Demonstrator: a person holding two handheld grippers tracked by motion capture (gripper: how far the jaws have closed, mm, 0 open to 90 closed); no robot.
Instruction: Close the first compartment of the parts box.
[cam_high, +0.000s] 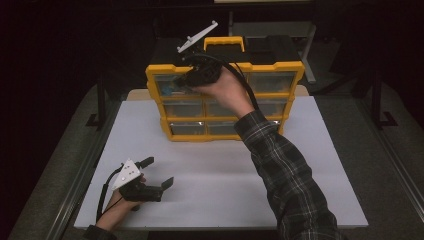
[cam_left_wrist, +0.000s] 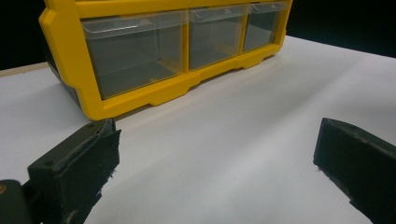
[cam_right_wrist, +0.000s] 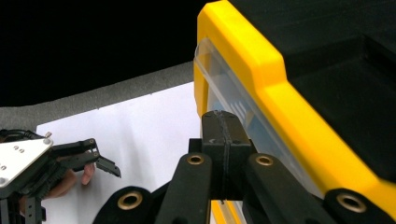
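Note:
A yellow organizer (cam_high: 156, 100) with clear drawers stands at the back of the white tabletop (cam_high: 220, 185). My right gripper (cam_high: 181, 80) is at the front of its top-left drawer (cam_high: 167, 89), and a hand holds it from the right. In the right gripper view the two pads of my right gripper (cam_right_wrist: 225, 116) meet with nothing visible between them, right beside the clear drawer front (cam_right_wrist: 236, 109) under the yellow frame (cam_right_wrist: 243, 51). My left gripper (cam_high: 159, 172) rests low at the front left, open and empty. From the left gripper (cam_left_wrist: 215, 149), the organizer's bottom drawers (cam_left_wrist: 135, 56) lie ahead.
The organizer has a yellow carry handle (cam_high: 223, 42) on its black top. My left gripper (cam_right_wrist: 103, 157) also appears far off in the right gripper view. A plaid sleeve (cam_high: 287, 175) crosses the right half of the tabletop. Grey floor and metal rails (cam_high: 80, 170) flank the table.

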